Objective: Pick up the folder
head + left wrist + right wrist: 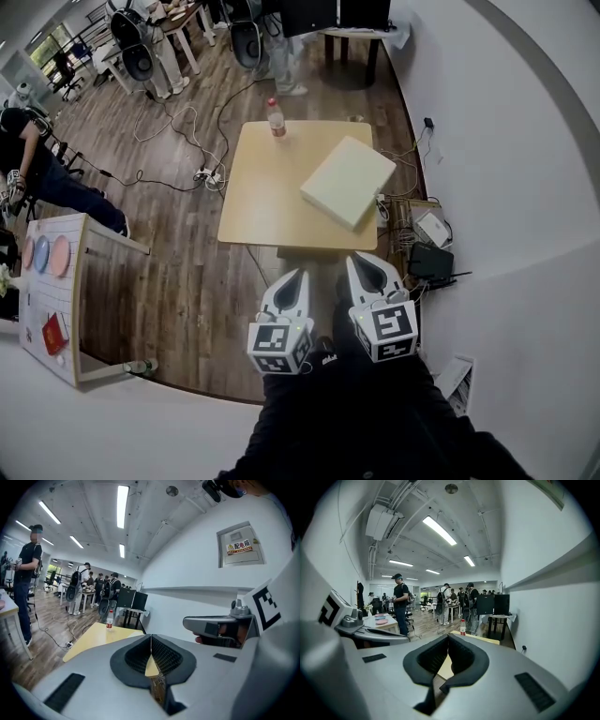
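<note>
The folder is a pale, thick rectangle lying askew on the right half of a light wooden table. My left gripper and right gripper hang side by side short of the table's near edge, well apart from the folder. Both are shut with nothing between the jaws. In the left gripper view the left gripper has its pads meeting at the tip, and the table shows ahead. The right gripper view shows the right gripper shut the same way.
A red-capped bottle stands at the table's far edge. Cables and a power strip lie on the floor at left. Boxes and a black device sit by the white wall at right. A side table with plates stands at far left; people stand behind.
</note>
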Demonstrator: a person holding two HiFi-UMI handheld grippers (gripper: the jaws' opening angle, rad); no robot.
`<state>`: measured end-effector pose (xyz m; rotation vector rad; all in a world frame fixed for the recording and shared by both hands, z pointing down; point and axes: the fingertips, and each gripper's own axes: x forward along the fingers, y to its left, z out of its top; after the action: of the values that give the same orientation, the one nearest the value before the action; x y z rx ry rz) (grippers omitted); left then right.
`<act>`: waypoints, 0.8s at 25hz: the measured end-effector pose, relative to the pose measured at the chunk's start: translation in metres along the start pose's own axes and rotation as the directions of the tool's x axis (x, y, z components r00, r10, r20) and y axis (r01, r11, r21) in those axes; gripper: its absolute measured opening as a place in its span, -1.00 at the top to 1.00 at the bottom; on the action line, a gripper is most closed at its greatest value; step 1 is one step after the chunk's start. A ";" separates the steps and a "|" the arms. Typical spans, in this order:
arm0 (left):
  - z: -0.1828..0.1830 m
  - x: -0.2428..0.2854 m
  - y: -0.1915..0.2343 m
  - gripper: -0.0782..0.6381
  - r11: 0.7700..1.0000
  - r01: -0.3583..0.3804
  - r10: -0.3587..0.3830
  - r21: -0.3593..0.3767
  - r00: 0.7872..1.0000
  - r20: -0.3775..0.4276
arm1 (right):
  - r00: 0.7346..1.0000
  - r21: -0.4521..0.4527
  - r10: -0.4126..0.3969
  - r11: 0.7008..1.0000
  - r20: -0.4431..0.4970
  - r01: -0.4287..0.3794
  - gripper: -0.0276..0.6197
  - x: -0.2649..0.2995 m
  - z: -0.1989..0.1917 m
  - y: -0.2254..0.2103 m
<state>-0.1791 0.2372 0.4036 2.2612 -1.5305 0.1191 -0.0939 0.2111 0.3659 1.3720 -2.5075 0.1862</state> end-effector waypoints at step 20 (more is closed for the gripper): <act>0.096 0.208 0.044 0.69 0.998 -0.049 0.048 0.036 0.999 0.019 | 0.999 0.034 0.012 0.999 0.032 -0.013 0.84 0.164 0.058 -0.160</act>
<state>-0.1514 0.0066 0.3889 2.2595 -1.6056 0.1422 -0.0540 -0.0213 0.3567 1.3833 -2.5506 0.2121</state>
